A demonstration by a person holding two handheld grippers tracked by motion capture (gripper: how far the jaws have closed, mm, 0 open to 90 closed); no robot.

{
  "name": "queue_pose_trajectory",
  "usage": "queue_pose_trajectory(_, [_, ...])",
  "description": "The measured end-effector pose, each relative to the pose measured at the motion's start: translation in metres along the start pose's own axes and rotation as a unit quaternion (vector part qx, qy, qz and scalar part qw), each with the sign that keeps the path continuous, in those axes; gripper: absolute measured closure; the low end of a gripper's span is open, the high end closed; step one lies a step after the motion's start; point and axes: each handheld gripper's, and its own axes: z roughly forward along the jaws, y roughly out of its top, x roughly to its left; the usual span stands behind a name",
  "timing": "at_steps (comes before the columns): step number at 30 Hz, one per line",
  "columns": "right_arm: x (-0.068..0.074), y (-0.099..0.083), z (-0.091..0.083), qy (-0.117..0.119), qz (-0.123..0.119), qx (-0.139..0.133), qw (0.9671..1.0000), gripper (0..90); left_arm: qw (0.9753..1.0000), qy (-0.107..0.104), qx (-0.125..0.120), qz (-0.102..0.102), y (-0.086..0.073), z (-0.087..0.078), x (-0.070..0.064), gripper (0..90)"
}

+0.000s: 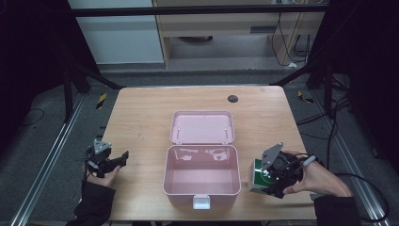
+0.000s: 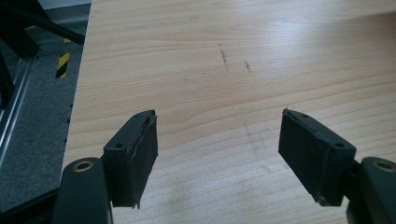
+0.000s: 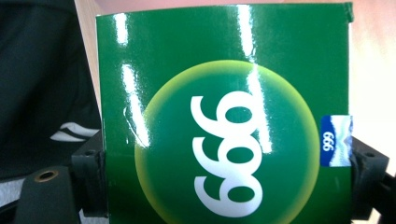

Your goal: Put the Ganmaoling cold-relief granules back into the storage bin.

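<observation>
Near the desk's left edge the left gripper rests low, its jaws spread wide over bare wood; at the middle, by the near edge, the pink box stands with its lid thrown back; just right of it the right gripper pinches the green carton across its sides, so the open box lies directly left of the carton, and this hand is the nearer.

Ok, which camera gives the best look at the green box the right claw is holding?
The right gripper view: the green box sits close up between the jaws, its glossy face and white 999 print plain to read. The high view shows it small at the right claw, beside the open pink case. The left gripper view looks at bare table.
</observation>
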Motion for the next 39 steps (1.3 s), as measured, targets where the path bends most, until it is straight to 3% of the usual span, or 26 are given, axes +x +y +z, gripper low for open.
queue_pose_trajectory(15, [-0.004, 0.015, -0.042, -0.02, -0.002, -0.025, 0.9995, 15.8, 1.0, -0.001, 0.0, 0.0, 0.0, 0.0, 0.0, 27.7])
queue_pose_trajectory(29, [-0.005, 0.047, -0.064, -0.027, -0.021, -0.032, 0.9989, 15.8, 1.0, -0.001, 0.0, -0.001, 0.0, 0.0, 0.0, 27.8])
queue_pose_trajectory(39, [-0.004, 0.072, -0.07, -0.026, -0.037, -0.033, 0.9984, 16.0, 1.0, -0.001, -0.001, -0.001, 0.0, 0.0, 0.001, 27.8])
